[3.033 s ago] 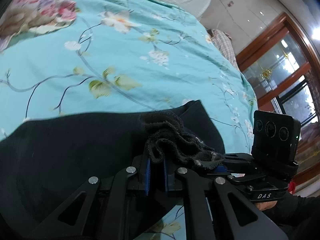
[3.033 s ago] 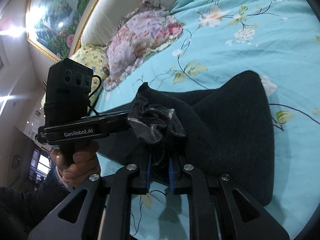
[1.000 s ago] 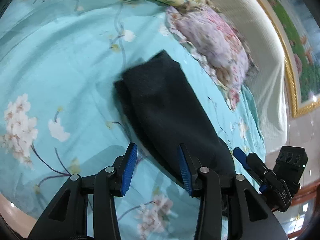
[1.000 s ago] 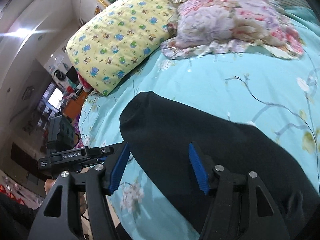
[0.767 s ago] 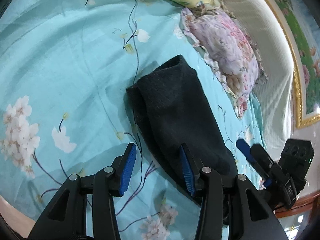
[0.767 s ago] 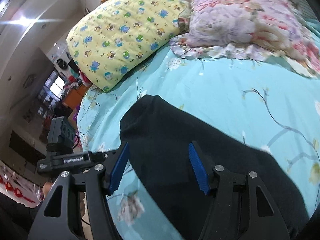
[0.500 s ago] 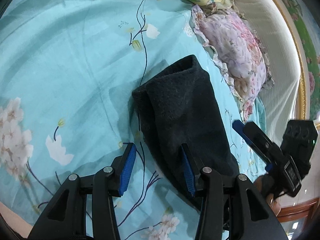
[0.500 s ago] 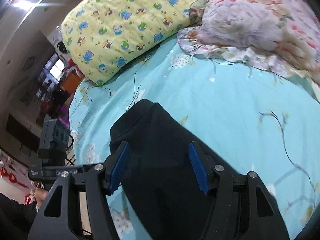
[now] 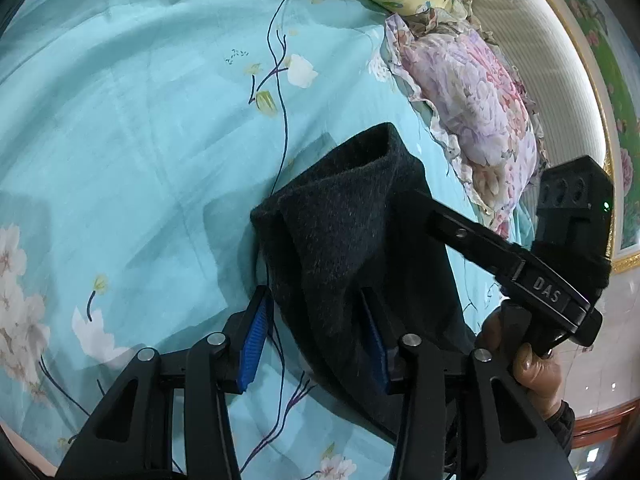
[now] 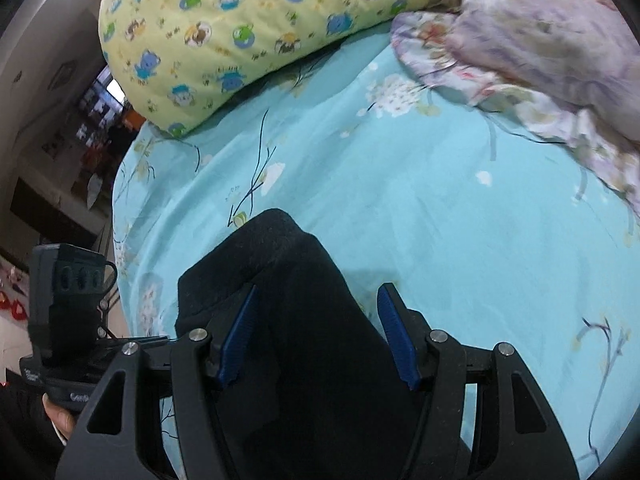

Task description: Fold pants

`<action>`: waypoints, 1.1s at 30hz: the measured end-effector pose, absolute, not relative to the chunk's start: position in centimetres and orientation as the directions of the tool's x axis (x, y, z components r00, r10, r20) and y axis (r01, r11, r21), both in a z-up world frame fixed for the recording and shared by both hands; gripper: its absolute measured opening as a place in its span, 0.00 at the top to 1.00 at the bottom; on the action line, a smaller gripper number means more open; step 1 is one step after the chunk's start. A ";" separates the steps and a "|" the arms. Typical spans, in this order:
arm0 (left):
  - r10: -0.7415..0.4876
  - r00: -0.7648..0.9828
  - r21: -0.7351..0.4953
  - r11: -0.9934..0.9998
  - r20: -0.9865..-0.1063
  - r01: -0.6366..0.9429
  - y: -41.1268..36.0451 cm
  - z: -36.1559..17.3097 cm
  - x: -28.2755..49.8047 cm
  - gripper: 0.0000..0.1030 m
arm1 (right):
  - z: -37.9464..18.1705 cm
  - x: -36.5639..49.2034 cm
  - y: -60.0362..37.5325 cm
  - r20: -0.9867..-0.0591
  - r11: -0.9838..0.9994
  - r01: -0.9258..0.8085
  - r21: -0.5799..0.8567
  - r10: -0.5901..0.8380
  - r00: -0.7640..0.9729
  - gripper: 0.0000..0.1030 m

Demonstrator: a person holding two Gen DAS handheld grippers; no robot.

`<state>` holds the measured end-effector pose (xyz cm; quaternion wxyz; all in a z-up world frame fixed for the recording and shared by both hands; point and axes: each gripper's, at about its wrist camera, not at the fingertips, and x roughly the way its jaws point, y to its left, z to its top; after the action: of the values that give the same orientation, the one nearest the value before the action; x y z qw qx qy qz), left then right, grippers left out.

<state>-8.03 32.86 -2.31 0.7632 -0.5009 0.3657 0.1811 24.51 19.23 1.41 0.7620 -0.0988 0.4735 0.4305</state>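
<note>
The black pants (image 9: 352,240), folded into a long thick bundle, lie on a turquoise bedsheet (image 9: 132,128) printed with white blossoms and dark twigs, their rounded folded end toward the pillows. In the left wrist view the left gripper (image 9: 316,336) points down at the near part of the bundle with its blue-padded jaws apart; they have just been closing a little, one pad at the left edge of the cloth and the other over the dark fabric, and whether either pad touches the cloth cannot be told. In the right wrist view the right gripper (image 10: 316,336) is also spread wide, straddling the bundle from above with cloth between its pads but no visible pinch. Seen from the left, the right tool reaches in across the far side of the pants, covering part of them, a hand (image 9: 532,368) wrapped round its handle. Beyond the bundle a pink and lilac floral pillow (image 10: 540,40) with a frilled edge lies beside a yellow cartoon-print pillow (image 10: 248,24), both well apart from the pants. A pale padded headboard (image 9: 532,40) curves behind them, with a gilt-framed picture (image 9: 624,120) above.
</note>
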 end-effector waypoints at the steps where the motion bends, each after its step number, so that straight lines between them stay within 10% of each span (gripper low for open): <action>1: -0.086 0.670 -0.634 0.431 -0.737 -0.642 32.9 -2.3 -8.0 0.59 | 1.2 24.6 19.6 -0.814 0.608 -0.749 0.263 0.557 0.167 0.39; 11: -0.070 0.669 -0.617 0.467 -0.740 -0.633 32.4 -1.7 -7.9 0.84 | 1.7 24.1 19.0 -0.805 0.615 -0.737 0.279 0.568 0.170 0.74; 33: -0.169 0.807 -0.588 0.770 -0.566 -0.250 18.1 13.8 -5.8 0.89 | 13.3 13.5 2.6 -0.523 0.652 -0.670 0.355 0.732 0.436 0.81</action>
<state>-5.80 18.08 13.79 0.8882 -0.3387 0.3097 0.0228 13.47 2.60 13.33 0.8460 0.0469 0.3321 0.4145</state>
